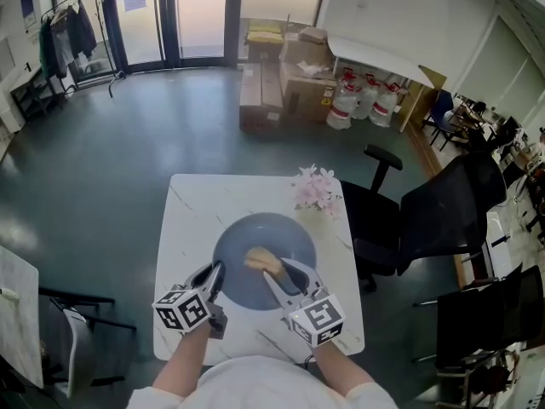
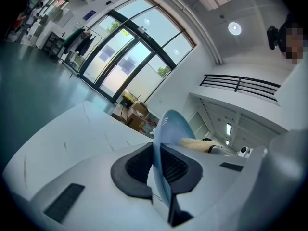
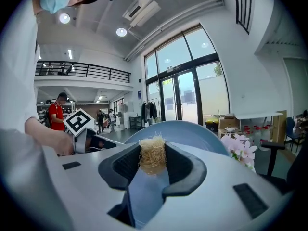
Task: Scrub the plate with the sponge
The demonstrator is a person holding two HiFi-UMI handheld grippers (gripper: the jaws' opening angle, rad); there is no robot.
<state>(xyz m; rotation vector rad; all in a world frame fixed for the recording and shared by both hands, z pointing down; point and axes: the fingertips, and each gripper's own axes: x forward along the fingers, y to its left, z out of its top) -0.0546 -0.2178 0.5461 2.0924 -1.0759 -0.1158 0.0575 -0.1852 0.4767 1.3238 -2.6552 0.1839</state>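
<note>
A grey-blue plate [image 1: 264,258] is held over the white table [image 1: 192,220] in the head view. My left gripper [image 1: 217,273] is shut on the plate's left rim; in the left gripper view the plate [image 2: 169,129] stands edge-on between the jaws of my left gripper [image 2: 158,166]. My right gripper [image 1: 274,273] is shut on a tan fibrous sponge [image 1: 261,260], which lies against the plate's inside. In the right gripper view the sponge [image 3: 152,160] sits pinched between the jaws of my right gripper [image 3: 153,165], with the plate [image 3: 187,134] just behind it. The plate hides the table beneath it.
A pink flower bunch [image 1: 317,190] stands at the table's far right corner. Black office chairs [image 1: 426,216] are to the right of the table. Cardboard boxes [image 1: 281,83] and water jugs [image 1: 366,100] lie on the floor beyond. A white board [image 1: 17,313] leans at the left.
</note>
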